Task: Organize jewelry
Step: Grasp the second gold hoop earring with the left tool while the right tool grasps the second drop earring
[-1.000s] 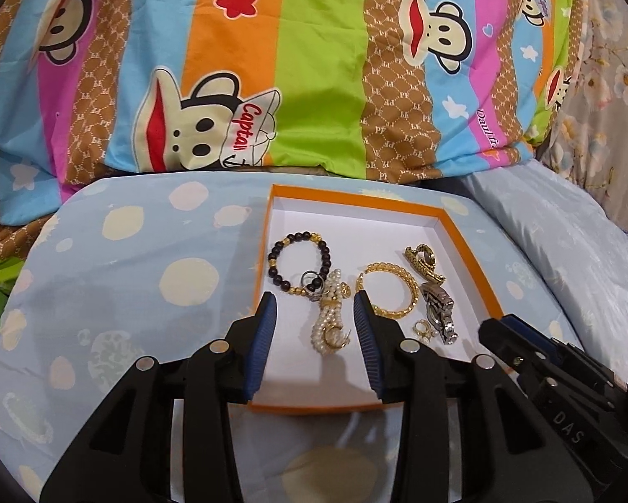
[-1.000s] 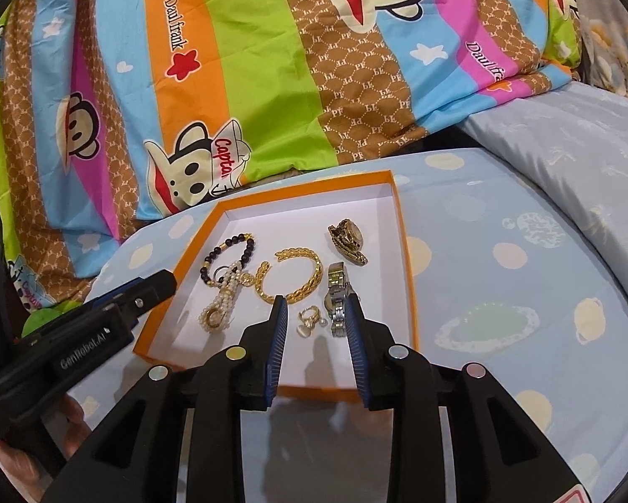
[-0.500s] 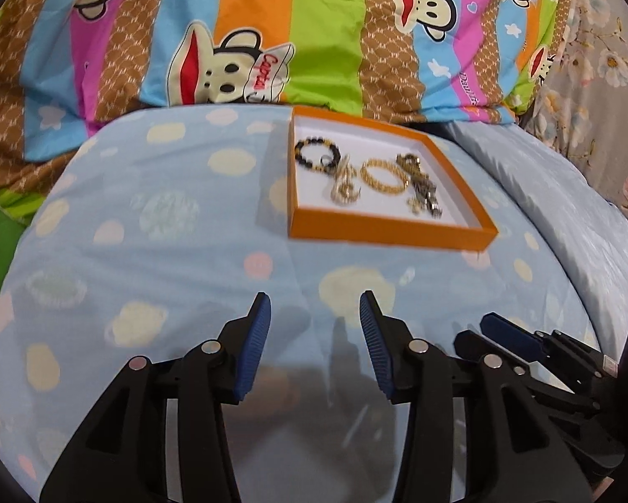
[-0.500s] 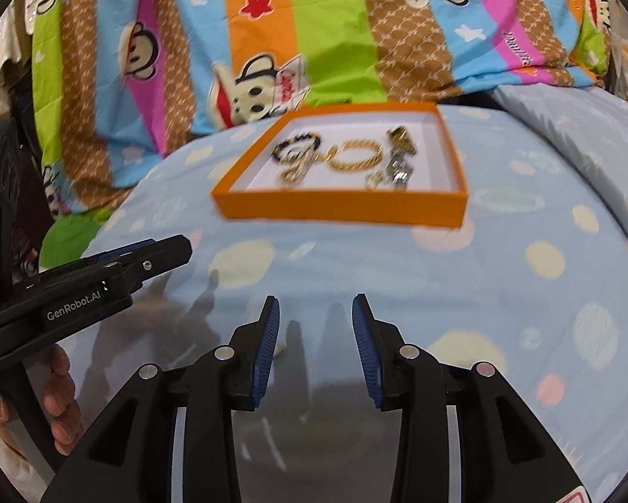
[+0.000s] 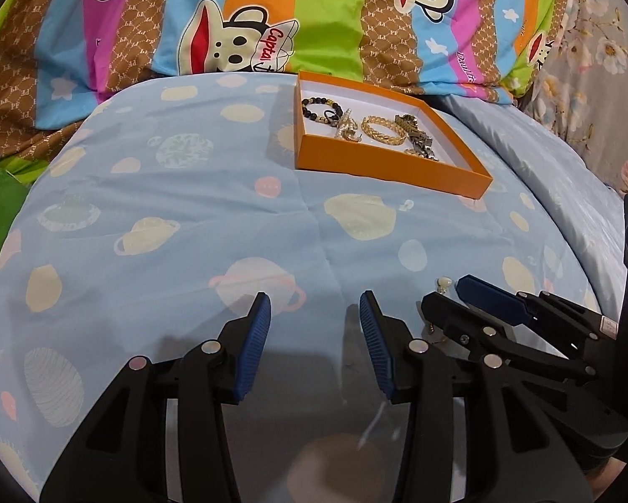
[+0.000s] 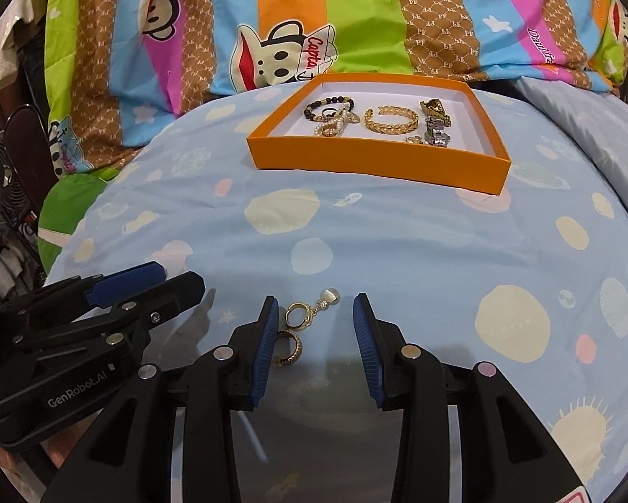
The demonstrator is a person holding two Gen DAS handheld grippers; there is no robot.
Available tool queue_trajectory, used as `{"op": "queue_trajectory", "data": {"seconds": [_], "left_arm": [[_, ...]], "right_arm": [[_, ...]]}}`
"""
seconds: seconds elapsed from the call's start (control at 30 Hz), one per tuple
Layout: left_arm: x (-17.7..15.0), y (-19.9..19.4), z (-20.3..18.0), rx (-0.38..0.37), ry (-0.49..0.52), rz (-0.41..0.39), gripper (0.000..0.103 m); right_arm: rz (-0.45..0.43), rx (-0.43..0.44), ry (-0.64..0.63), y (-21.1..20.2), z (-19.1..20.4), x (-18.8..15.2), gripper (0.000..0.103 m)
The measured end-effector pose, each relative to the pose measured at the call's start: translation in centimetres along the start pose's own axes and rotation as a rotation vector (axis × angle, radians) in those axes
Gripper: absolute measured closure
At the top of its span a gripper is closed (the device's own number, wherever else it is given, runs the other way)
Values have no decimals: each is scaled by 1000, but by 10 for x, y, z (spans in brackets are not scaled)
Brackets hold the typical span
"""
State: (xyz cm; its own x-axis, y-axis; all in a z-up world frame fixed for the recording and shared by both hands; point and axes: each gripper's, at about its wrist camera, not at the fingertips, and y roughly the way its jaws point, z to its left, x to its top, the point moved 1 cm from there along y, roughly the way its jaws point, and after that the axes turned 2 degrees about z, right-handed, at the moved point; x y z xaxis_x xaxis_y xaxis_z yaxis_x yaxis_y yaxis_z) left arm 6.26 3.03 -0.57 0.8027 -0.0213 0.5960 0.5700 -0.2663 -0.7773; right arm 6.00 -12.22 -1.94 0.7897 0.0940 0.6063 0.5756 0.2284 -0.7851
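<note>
An orange box [image 5: 389, 167] [image 6: 376, 159] lies at the far end of the blue cushion. It holds a dark bead bracelet [image 6: 320, 107], a gold cuff bracelet [image 6: 391, 121], a pearl piece [image 6: 334, 123] and a silver watch [image 6: 437, 132]. A gold hoop earring with a pearl [image 6: 309, 312] lies on the cushion between the fingers of my right gripper [image 6: 316, 299], which is open. A second gold hoop [image 6: 288, 350] lies right by its left finger. My left gripper [image 5: 314, 306] is open over bare cushion, just left of the right gripper [image 5: 445, 291].
The round blue cushion [image 5: 188, 230] with planet prints falls away on every side. A striped cartoon-monkey blanket [image 6: 355, 12] rises behind the box. A pale blue pillow [image 5: 565, 193] lies to the right. My left gripper [image 6: 179, 274] shows at lower left in the right wrist view.
Both grippers have drawn back from over the box to the near end of the cushion. Their jaws stand a little wider. Two earrings have come into view between the right fingers.
</note>
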Motion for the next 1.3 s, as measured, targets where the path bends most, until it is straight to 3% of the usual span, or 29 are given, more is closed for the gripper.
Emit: {"op": "queue_trajectory", "data": {"seconds": [0.13, 0.27, 0.53, 0.83, 1.3], "left_arm": [[0, 1, 1, 0, -6, 3, 60], [0, 2, 1, 3, -3, 4, 60], [-1, 0, -8, -12, 33, 9, 60], [-13, 5, -58, -100, 135, 54, 59], [-12, 20, -90, -53, 218, 46, 62]], "right_arm": [[1, -34, -12, 1, 2, 0, 73], [-1, -30, 17, 0, -6, 0, 90], [-30, -34, 88, -7, -25, -1, 91], [-52, -58, 190, -16, -66, -5, 91], [-53, -33, 209, -16, -70, -7, 91]]}}
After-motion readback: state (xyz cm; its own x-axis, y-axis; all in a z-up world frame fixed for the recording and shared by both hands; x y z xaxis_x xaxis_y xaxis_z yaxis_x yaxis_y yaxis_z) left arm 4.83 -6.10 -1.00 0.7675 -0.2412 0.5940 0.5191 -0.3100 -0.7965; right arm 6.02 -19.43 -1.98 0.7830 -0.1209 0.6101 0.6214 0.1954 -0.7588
